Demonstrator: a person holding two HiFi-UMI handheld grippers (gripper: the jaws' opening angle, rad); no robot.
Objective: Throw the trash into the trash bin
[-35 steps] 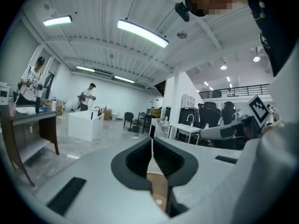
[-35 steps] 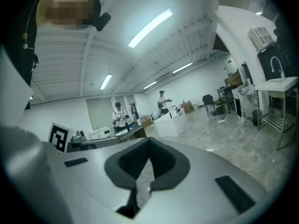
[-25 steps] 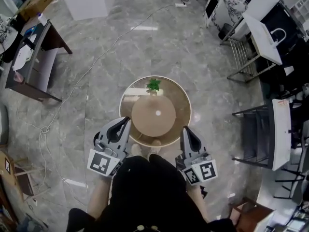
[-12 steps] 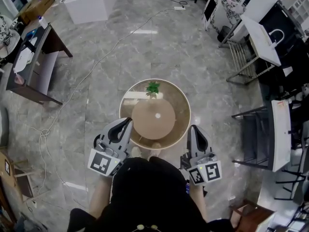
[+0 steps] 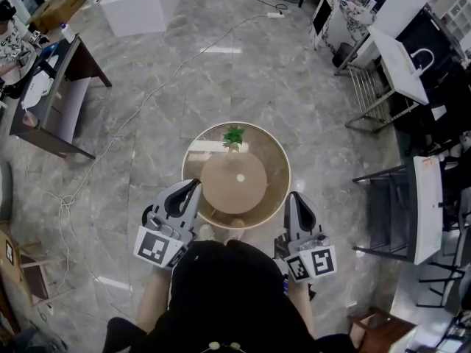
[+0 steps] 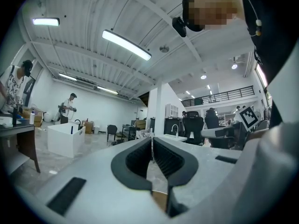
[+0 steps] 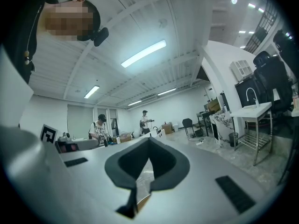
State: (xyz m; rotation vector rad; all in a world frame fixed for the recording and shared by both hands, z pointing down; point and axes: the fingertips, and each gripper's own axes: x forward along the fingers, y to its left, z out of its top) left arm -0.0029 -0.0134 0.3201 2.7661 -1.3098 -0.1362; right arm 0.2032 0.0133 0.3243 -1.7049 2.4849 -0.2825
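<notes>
A round glass table (image 5: 280,169) with a wooden disc base stands on the marble floor just ahead of me, with a small green plant (image 5: 234,134) at its far side. My left gripper (image 5: 193,184) hovers at the table's near left edge and my right gripper (image 5: 293,197) at its near right edge. Both point level. In the left gripper view the left gripper (image 6: 152,139) has its dark pads closed together with nothing between them. The right gripper (image 7: 148,139) is shut and empty too. No loose trash shows in any view.
A dark desk (image 5: 51,87) stands at the left and a white box (image 5: 136,2) far left. At the right are a white sink stand (image 5: 401,54), a small dark bin (image 7: 233,139) beside it, and chairs (image 5: 412,204). A cable (image 5: 147,87) runs across the floor. People stand far off (image 7: 99,127).
My right gripper has shifted slightly to the right along the table's near edge. The left gripper has stayed where it was.
</notes>
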